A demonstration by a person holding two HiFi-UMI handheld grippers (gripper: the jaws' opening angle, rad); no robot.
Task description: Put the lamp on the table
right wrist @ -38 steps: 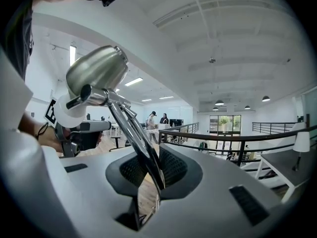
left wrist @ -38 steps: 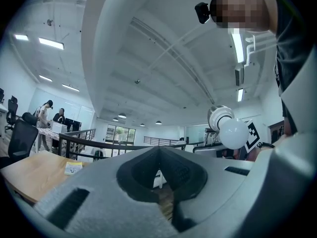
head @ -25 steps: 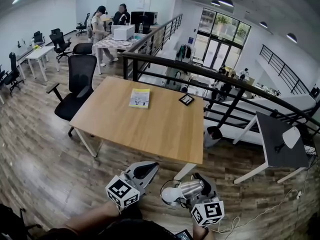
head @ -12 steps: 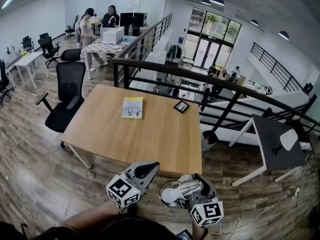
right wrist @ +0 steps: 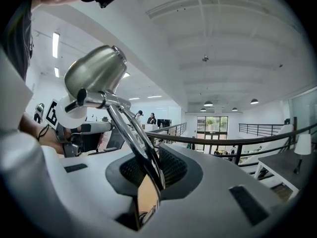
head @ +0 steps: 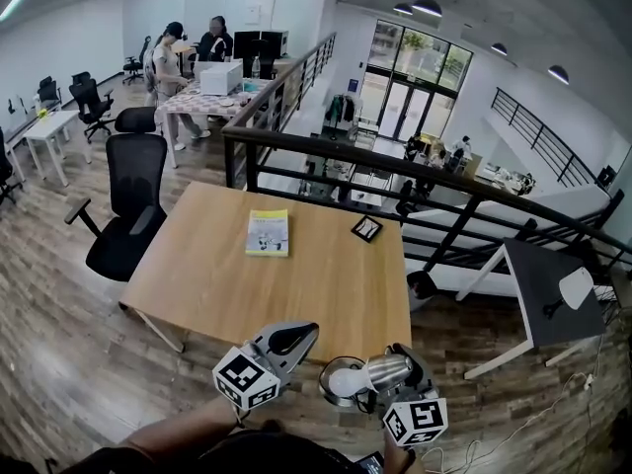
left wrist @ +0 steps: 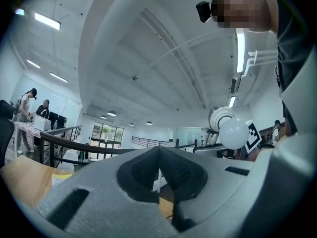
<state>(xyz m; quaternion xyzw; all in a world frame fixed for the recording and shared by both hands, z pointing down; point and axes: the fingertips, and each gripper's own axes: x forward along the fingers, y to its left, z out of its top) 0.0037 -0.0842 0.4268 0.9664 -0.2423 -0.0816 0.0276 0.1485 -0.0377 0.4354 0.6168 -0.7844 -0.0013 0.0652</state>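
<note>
Space on the big wood counter (head: 296,275) is wide and bare on the near side. The lamp (head: 367,373) is not on it yet. It hangs in the air just off the near edge, held by the right tongs (head: 397,355).

To do this part well, I think the right tongs should carry the lamp forward over the bare wood, well away from the yellow book (head: 269,232) and the small dark square (head: 367,228). Then they should go down slowly until the foot sits flat (the foot is hidden, so go by feel), and only then let go. The left tongs (head: 294,336) are closed tight with nothing inside. They could steady the lamp if it tips.

The lamp looks shiny and silver. Its head is a round metal cup (right wrist: 96,72) with a white round bulb (left wrist: 233,132) in it. Thin shiny rods (right wrist: 131,133) run down from the head, and the right tongs pinch shut on these rods. Smooth metal may slip, so the pinch should be firm.
</note>
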